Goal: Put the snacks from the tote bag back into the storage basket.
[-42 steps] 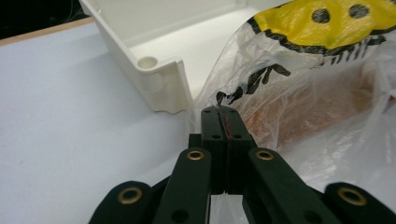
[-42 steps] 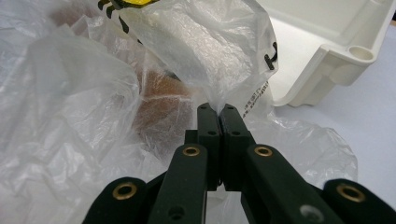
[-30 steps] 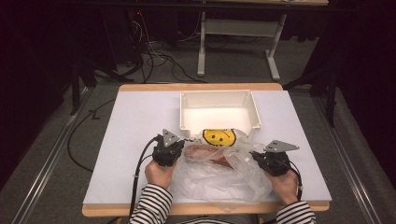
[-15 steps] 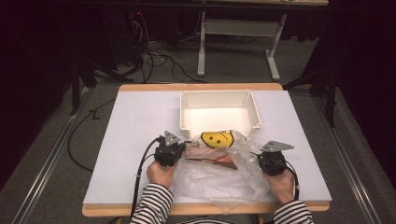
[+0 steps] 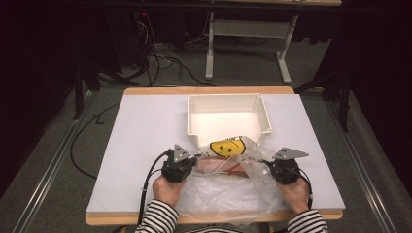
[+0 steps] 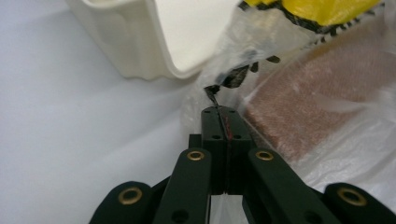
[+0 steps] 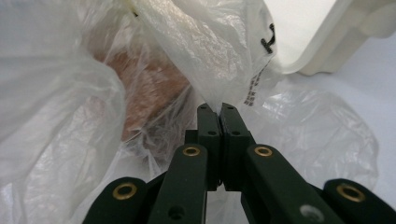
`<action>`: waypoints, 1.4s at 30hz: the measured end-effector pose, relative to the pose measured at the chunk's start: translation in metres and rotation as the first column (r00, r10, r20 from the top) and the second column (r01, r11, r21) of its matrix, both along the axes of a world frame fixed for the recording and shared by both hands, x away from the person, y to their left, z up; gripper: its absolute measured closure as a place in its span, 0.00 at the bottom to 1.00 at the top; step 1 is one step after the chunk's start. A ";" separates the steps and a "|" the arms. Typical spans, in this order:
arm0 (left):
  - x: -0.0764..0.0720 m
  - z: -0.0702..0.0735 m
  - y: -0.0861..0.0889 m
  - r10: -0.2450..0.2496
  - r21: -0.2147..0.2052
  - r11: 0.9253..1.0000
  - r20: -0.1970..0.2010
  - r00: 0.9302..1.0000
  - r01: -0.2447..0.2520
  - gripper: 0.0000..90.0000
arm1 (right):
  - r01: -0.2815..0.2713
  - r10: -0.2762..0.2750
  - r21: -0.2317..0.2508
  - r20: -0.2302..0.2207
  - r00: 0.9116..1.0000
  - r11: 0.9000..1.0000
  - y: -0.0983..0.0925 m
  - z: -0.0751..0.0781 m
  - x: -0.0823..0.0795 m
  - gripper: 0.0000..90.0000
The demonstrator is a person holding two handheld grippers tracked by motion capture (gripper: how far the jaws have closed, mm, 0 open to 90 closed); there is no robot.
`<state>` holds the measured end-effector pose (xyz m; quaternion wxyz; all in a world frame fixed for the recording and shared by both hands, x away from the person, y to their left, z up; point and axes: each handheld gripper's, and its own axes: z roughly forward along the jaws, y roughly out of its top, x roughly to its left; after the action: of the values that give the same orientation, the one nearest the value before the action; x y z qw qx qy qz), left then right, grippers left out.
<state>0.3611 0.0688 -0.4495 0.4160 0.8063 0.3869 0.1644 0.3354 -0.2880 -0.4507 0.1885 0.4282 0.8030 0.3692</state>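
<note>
Plastic bag [image 5: 228, 194] lies at lower centre of the high view on the tabletop [image 5: 145, 136], flimsy, light, slippery; I keep left tongs [image 6: 223, 112] and right tongs [image 7: 218, 108] clenched on its rim, where gathered film holds best.

Plastic bag [image 5: 228, 194]: clear, thin, crumpled, with a yellow smiley print [image 5: 227, 147] at its far end. Lies at the table's near edge, mouth stretched wide toward the white bin. Holds a brownish, speckled block [image 6: 308, 98].
</note>
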 end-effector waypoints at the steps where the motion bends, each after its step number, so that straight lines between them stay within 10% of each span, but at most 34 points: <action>1: 0.001 0.002 0.002 0.015 -0.013 1.000 0.008 1.000 -0.015 1.00 | 0.003 -0.003 0.005 0.001 1.000 1.000 -0.001 0.001 0.000 0.99; 26: 0.025 -0.026 0.004 0.099 0.048 0.994 -0.122 0.988 -0.094 1.00 | 0.041 -0.040 0.004 -0.087 0.995 0.999 -0.003 -0.017 0.020 0.99; 42: 0.015 -0.029 0.007 0.063 0.047 0.997 -0.109 0.992 -0.058 1.00 | 0.045 -0.044 0.016 -0.078 0.996 0.999 -0.005 -0.016 0.013 0.84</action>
<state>0.3758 0.0760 -0.4788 0.3712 0.8110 0.4299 0.1405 0.3487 -0.2928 -0.4663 0.1615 0.4617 0.7966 0.3553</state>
